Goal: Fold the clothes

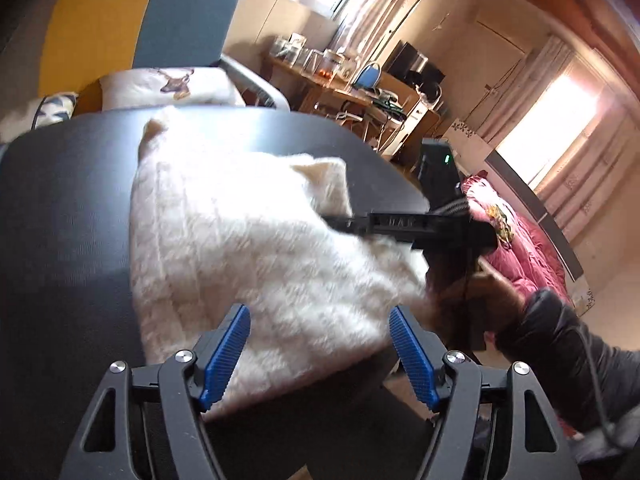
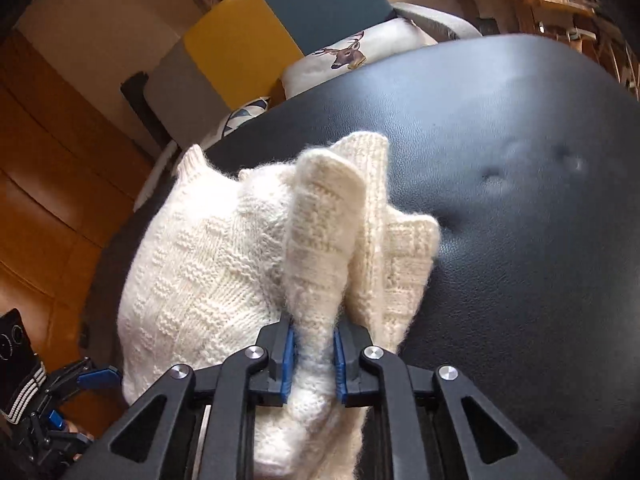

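Daylight from windows [image 1: 548,136] at upper right, blown out to glare; white knit [image 1: 248,232] overexposed and motion-blurred in left wrist view, sharper in right; strong fisheye bending and dark vignette at the edges.

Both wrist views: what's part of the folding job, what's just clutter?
Job:
white knit sweater
black padded surface it lies on
right gripper, shut on a sweater fold
left gripper, open over the sweater's near edge

Clutter:
deer-print cushion
yellow and teal chair
cluttered desk
red bedding
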